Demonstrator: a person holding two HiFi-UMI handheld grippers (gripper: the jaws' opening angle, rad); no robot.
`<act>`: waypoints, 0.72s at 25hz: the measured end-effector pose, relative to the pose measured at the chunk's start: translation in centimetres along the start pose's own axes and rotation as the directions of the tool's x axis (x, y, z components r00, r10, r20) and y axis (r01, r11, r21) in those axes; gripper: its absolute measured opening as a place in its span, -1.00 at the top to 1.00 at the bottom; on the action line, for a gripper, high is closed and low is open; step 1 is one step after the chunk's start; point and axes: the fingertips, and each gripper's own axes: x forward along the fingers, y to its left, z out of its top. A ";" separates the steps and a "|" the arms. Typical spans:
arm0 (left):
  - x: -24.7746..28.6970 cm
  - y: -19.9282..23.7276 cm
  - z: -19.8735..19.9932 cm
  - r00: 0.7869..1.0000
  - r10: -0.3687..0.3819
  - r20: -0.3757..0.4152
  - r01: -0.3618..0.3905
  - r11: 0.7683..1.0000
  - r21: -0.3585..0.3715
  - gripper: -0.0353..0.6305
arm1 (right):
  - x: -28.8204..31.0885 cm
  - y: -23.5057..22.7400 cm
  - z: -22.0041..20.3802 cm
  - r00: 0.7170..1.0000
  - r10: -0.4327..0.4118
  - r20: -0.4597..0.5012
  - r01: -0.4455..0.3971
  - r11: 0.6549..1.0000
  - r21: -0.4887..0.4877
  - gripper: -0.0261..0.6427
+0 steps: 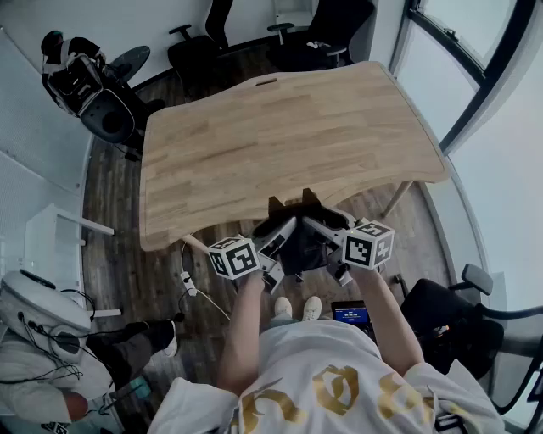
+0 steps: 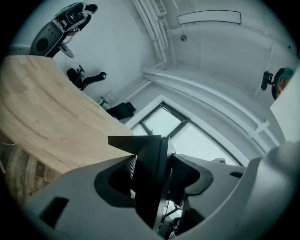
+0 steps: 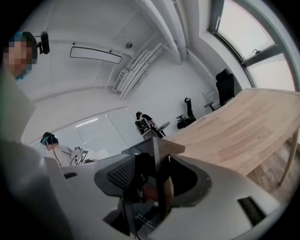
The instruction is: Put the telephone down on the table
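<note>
Light wooden table (image 1: pixel 288 136), dark plank floor (image 1: pixel 114 246), black office chairs (image 1: pixel 204 42), large windows (image 1: pixel 479 34), white walls (image 1: pixel 110 17).

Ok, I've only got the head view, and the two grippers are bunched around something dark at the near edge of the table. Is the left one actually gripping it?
Observer: Yes. The left gripper view shows the left gripper with its pads closed on the telephone, which stands on edge between them.
Operator: And the right one?
Observer: It grips too. In the right gripper view the right gripper is clamped on the same telephone, seen edge-on as a thin dark slab between its pads.
</note>
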 end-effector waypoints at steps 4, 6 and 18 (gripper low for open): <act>-0.3 -0.5 0.1 1.000 0.001 0.015 -0.001 1.000 -0.011 0.21 | -0.2 0.5 0.3 1.000 0.009 0.002 -0.009 1.000 -0.009 0.25; -1.0 -0.6 0.1 1.000 0.009 0.010 -0.009 1.000 -0.004 0.21 | -0.1 1.2 0.1 1.000 0.016 0.009 -0.016 1.000 -0.001 0.25; -4.4 -0.4 0.4 0.997 0.036 0.063 -0.037 0.999 0.010 0.21 | 1.3 3.8 -1.2 0.997 0.072 -0.001 -0.072 0.997 -0.022 0.25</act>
